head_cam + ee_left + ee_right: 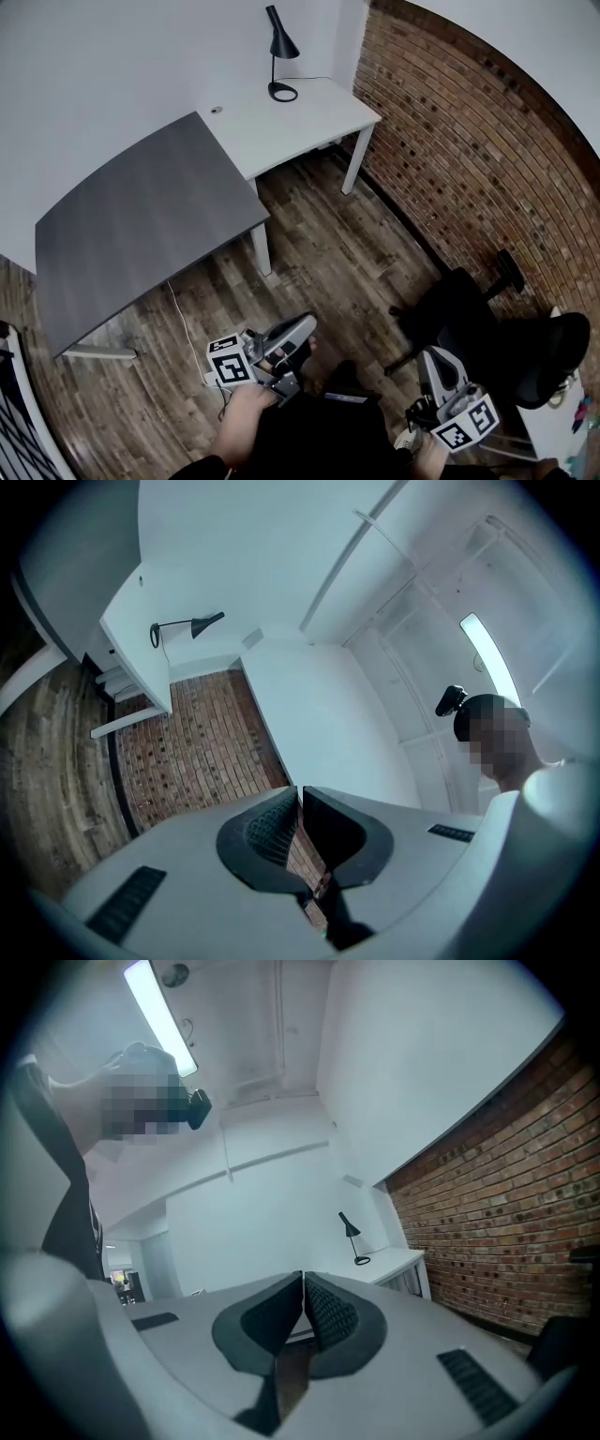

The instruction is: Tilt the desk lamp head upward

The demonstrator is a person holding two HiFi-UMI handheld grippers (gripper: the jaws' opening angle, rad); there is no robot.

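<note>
A black desk lamp (278, 52) with a cone head and a ring base stands at the back of the white desk (309, 122), far across the room. The lamp's head points down. The same lamp (186, 627) shows small in the left gripper view and the lamp (352, 1237) small in the right gripper view. My left gripper (305, 328) is held low near my body, shut on nothing. My right gripper (433, 361) is also low and shut on nothing. Both are far from the lamp.
A dark grey desk (141, 225) adjoins the white one on the left. A brick wall (469, 141) runs along the right. Black office chairs (487, 328) stand at the right on the wood floor (347, 253). A white cable (178, 323) trails under the grey desk.
</note>
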